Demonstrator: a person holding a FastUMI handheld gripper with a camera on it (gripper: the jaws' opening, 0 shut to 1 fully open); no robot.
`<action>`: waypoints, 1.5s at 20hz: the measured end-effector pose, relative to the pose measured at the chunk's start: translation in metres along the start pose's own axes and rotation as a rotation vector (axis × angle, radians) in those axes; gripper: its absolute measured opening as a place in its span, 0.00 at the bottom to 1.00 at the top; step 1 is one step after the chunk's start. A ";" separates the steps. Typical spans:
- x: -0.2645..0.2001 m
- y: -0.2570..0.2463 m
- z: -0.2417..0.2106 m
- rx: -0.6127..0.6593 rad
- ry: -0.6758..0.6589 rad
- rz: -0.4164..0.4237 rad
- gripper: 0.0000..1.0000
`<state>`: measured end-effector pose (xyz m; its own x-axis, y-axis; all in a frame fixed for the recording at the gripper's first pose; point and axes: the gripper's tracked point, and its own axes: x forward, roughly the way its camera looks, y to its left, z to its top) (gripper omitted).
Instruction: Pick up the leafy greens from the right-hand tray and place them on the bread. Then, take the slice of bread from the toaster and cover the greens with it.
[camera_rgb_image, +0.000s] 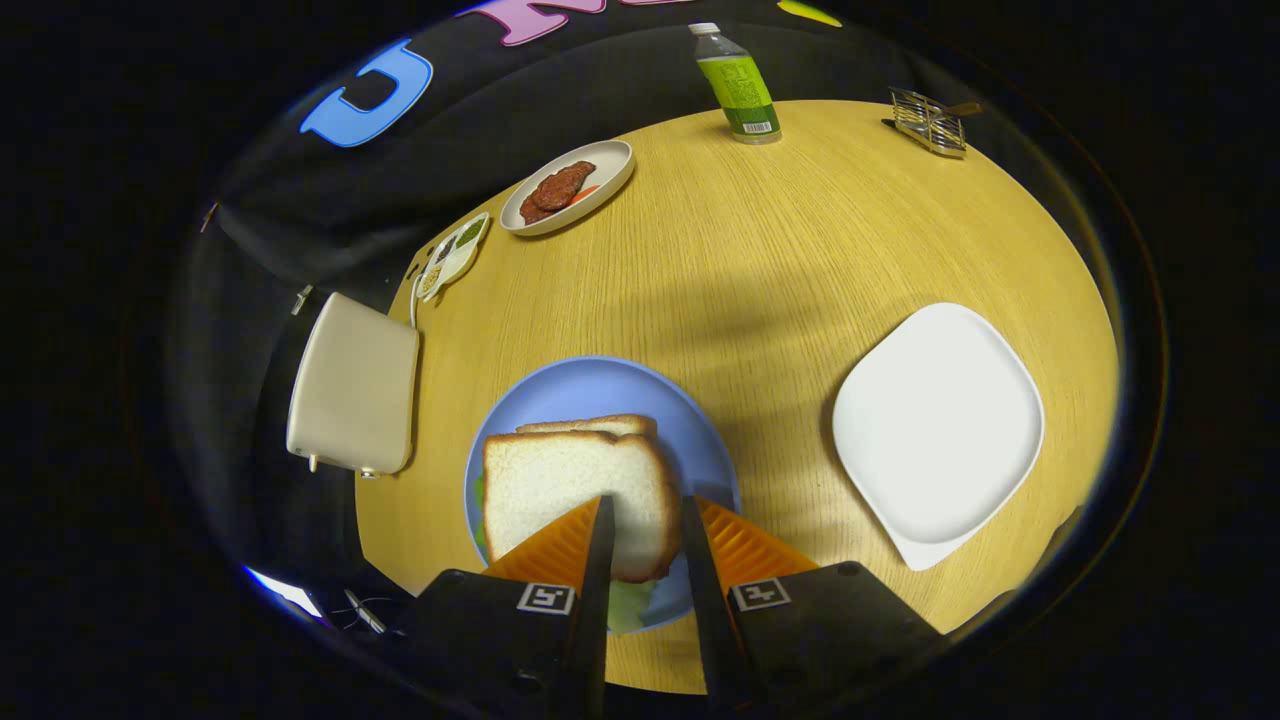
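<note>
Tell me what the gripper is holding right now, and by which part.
The gripper straddles the near corner of the top white bread slice on the round blue plate. Whether both fingers press it cannot be told.

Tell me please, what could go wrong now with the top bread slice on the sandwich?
1. The gripper has its fingers on either side of the top bread slice; opening unevenly might drag it off the greens.
2. The slice already overhangs the lower slice askew, so it may slide on the blue plate.
</note>
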<state>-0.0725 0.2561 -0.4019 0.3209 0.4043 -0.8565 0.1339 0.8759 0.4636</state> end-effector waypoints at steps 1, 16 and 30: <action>-0.002 0.001 0.001 -0.002 -0.005 0.005 0.42; -0.094 0.021 0.070 -0.212 -0.326 0.045 0.66; -0.254 0.085 0.149 -0.462 -0.668 0.104 0.98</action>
<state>-0.0024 0.1889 -0.1113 0.8206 0.3750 -0.4312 -0.2804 0.9217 0.2681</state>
